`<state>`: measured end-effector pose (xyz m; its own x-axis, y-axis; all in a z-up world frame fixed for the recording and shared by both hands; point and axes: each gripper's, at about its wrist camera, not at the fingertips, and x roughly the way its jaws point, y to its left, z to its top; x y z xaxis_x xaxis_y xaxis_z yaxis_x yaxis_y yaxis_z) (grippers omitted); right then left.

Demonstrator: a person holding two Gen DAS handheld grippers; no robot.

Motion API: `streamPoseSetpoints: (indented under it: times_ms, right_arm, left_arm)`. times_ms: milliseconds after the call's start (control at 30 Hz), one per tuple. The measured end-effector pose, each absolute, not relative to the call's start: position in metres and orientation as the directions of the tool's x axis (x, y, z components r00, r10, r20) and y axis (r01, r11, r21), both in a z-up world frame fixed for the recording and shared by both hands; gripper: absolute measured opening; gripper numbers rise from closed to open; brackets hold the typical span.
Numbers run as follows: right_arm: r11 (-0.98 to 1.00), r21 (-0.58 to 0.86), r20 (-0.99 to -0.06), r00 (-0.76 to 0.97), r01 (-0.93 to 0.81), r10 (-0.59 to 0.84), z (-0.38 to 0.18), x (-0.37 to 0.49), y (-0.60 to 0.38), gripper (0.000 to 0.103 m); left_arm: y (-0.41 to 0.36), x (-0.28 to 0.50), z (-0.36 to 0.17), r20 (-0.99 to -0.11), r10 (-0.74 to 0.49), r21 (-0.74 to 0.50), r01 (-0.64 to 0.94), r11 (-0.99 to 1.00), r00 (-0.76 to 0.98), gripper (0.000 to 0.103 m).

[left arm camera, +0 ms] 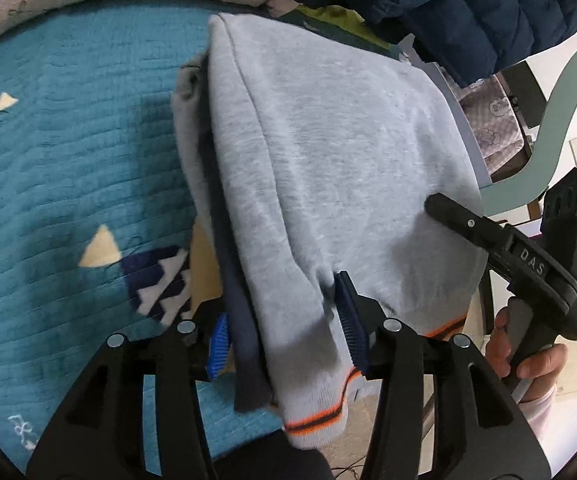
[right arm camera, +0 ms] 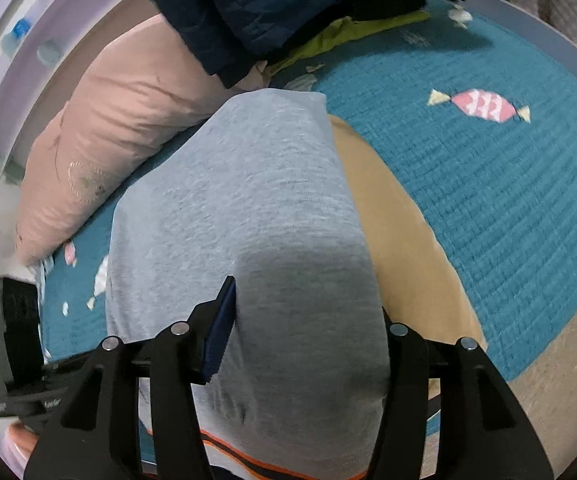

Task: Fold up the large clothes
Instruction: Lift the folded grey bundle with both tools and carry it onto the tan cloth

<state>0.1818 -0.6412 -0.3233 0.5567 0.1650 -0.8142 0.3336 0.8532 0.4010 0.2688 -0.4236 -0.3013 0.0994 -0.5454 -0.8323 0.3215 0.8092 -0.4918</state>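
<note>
Both gripper sets part-open astride grey sweater (left arm camera: 328,168) | right gripper's (right arm camera: 308,336) far finger hidden, contact unclear

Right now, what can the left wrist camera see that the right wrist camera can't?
Only the left wrist view shows a hand on the right gripper's handle, a dark navy layer along the sweater's edge, and a teal chair back.

Only the right wrist view shows the pink candy picture on the quilt and a tan cloth under the sweater.

Both show the grey sweater with its orange-striped hem, the teal quilt, the pink pillow and the navy jacket. The sweater lies between the fingers of the left gripper and right gripper.
</note>
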Motion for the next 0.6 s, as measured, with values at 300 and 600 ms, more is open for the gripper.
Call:
streamPoseSetpoints:
  times_ms: [300,600]
  right_arm:
    - [0.831,0.375,-0.851,0.508,0.410,0.133,-0.307,0.191,-0.651,0.049]
    - [0.911,0.075,-0.925,0.370,0.407,-0.089,-0.271,0.215,-0.647,0.076]
  left_arm:
    - [-0.407,0.275,-0.259,-0.840,-0.488,-0.387,0.370,0.844,0.235,0.065]
    - [-0.424,0.269,-0.262,-0.847,-0.490,-0.388,0.393,0.834,0.203,0.078]
